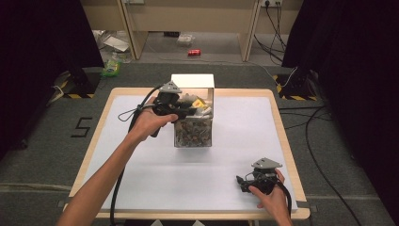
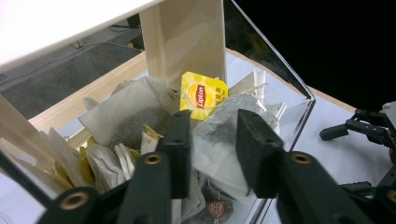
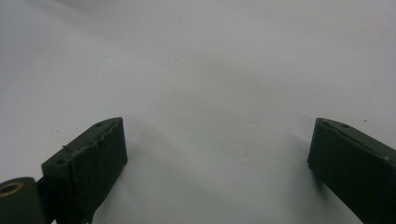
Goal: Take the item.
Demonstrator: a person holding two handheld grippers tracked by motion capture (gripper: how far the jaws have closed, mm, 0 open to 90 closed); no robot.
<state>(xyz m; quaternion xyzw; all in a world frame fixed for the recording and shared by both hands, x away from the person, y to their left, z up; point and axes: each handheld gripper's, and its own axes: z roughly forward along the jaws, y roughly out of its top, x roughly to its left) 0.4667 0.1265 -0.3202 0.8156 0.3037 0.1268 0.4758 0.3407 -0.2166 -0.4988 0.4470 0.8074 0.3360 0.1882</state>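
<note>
A clear plastic box [image 1: 193, 137] stands at the table's far middle, heaped with several tea bags. My left gripper [image 1: 188, 113] reaches into its top from the left. In the left gripper view that gripper [image 2: 212, 123] has its jaws narrowed on a grey tea bag [image 2: 219, 116], just below a yellow Lipton tag [image 2: 203, 95]. More paper tea bags [image 2: 126, 116] lie to its left. My right gripper [image 1: 241, 181] rests at the table's near right, and in its own view the gripper [image 3: 217, 135] is open over the bare white mat [image 3: 201, 70].
A white panel [image 1: 192, 81] stands upright at the box's back. The white mat [image 1: 141, 179] covers the wooden table [image 1: 282, 122]. Cables run over the floor at right, and a red can [image 1: 194, 52] lies on the floor beyond the table.
</note>
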